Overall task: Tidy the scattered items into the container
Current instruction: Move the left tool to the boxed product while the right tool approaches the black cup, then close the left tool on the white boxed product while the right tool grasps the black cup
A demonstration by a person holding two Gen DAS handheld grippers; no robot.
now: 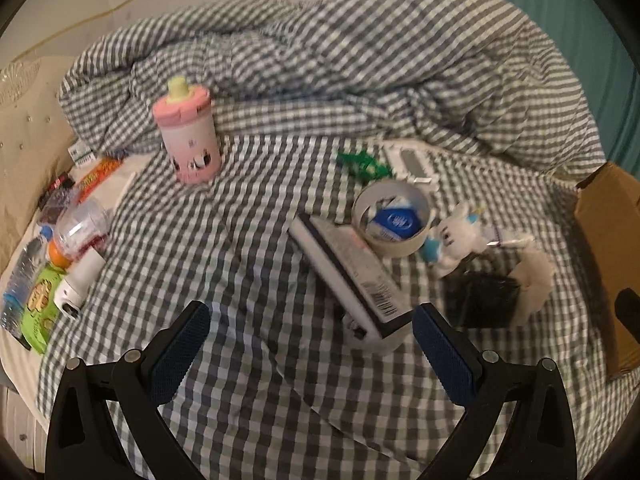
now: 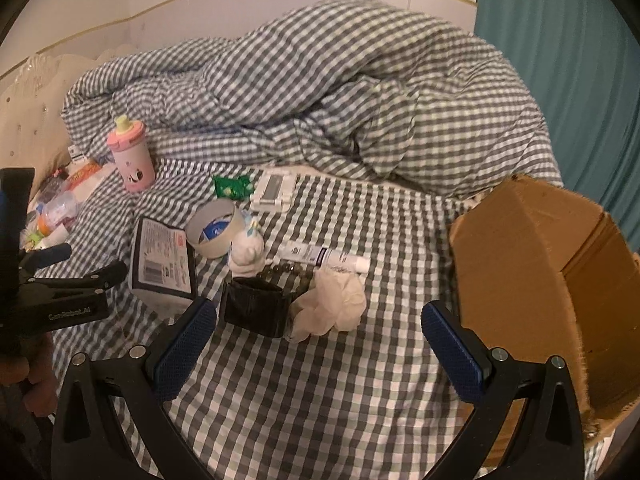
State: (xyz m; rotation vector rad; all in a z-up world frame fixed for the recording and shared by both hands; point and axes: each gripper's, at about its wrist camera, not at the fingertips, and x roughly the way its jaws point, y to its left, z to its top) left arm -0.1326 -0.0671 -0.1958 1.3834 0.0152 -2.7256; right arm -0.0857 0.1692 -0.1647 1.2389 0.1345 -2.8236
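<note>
Both grippers, left [image 1: 310, 344] and right [image 2: 318, 340], gape wide and empty; nothing boxed yet, judging by clutter; likely next: right closes on glove [image 2: 332, 304], carries to box [image 2: 532, 264].

**Camera placement: two wrist views over the bed**

Left wrist view: sits low behind its own fingers, looking forward and down across the checked bedspread [image 1: 248, 216], close to the boxed item [image 1: 352, 272]. Right wrist view: similar height, set further right, with the cardboard box [image 2: 532, 264] near its right edge. Both views share the pink bottle [image 2: 134, 160], tape roll [image 2: 214, 226], plush toy [image 2: 248, 252] and heaped duvet [image 2: 340, 92].
</note>
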